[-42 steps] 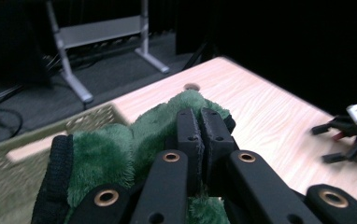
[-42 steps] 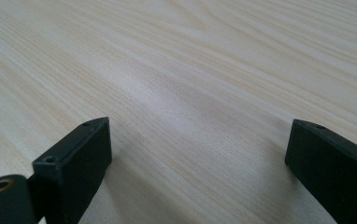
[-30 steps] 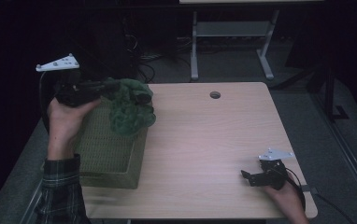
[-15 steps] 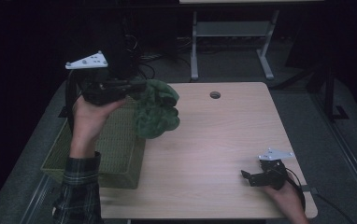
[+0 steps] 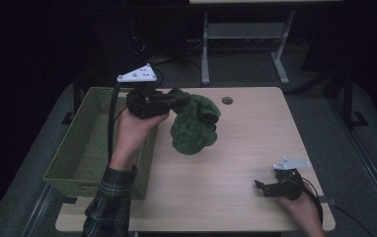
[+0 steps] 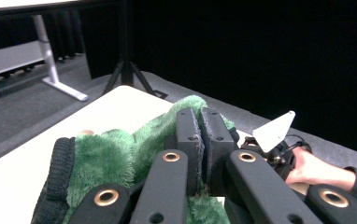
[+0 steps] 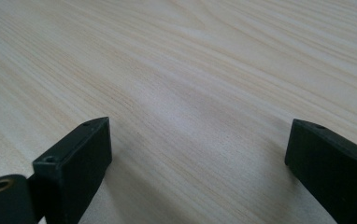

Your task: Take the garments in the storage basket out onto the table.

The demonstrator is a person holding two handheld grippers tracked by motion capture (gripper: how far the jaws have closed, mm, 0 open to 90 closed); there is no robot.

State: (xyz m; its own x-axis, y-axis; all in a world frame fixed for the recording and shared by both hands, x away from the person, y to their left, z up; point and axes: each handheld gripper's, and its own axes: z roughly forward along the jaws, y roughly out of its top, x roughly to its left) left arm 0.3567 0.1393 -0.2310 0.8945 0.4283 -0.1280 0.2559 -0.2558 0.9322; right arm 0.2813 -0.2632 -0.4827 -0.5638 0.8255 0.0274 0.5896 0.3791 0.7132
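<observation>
1. The left gripper [image 5: 176, 102] has its jaws clamped together on a fold of the green plush garment [image 5: 194, 126]; in the left gripper view the two pads sit almost touching, with green fur pinched between them [image 6: 200, 140]
2. The garment hangs from that gripper above the bench [image 5: 236, 163], bunched into a lump, just right of the basket's near corner; a dark ribbed cuff [image 6: 55, 177] shows at its edge
3. The woven green basket [image 5: 85, 148] stands on the left end of the bench, beside the forearm in a plaid sleeve [image 5: 108, 207]
4. The right gripper [image 5: 268, 187] rests low at the bench's near right corner, well apart from the garment, its jaws spread wide over bare wood [image 7: 200, 154] with nothing between them
</observation>
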